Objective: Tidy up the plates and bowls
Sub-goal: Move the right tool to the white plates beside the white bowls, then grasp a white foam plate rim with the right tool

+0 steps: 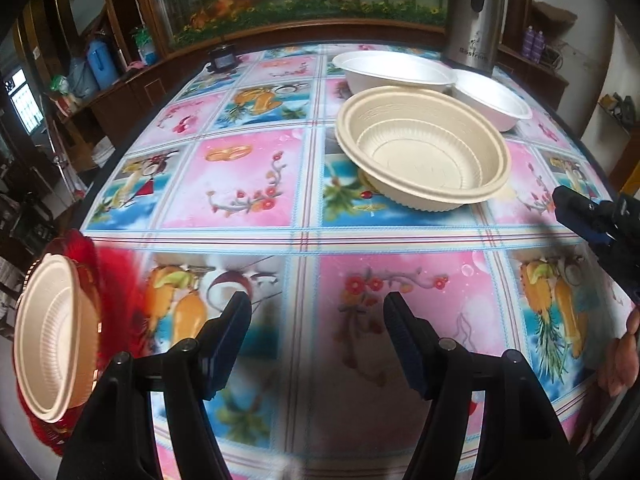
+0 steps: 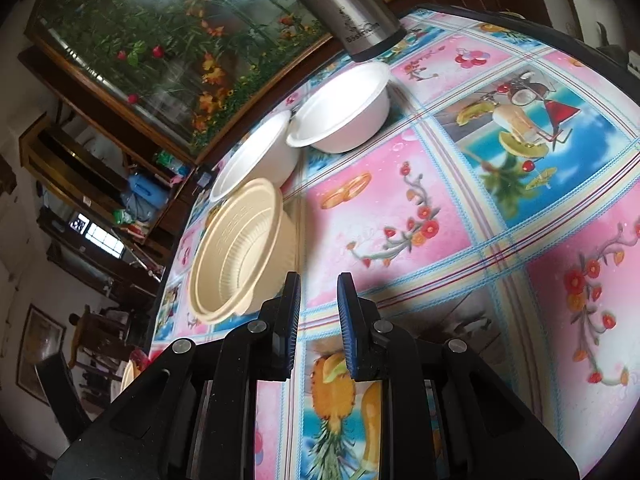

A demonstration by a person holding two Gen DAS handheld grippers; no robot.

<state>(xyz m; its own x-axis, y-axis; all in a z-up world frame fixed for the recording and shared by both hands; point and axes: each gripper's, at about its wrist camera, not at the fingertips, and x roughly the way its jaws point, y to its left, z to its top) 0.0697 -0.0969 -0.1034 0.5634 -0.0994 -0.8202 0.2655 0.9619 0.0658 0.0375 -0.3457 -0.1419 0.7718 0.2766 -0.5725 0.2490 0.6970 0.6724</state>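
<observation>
Left wrist view: the left tongs (image 1: pixel 317 330) gape wide and empty over the counter (image 1: pixel 248 184); the beige bowls (image 1: pixel 422 152) sit far right, before two white bowls (image 1: pixel 394 70).

Right wrist view: the right tongs (image 2: pixel 319 312) stand narrow, empty, beside those beige bowls (image 2: pixel 240 248).

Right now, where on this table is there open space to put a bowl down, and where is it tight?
Open: the tablecloth left of the beige bowl stack, and the near strip around the left tool. Also free: the stretch right of the right tool. Crowded: the far corner, where two white bowls sit packed against the steel flask.
</observation>
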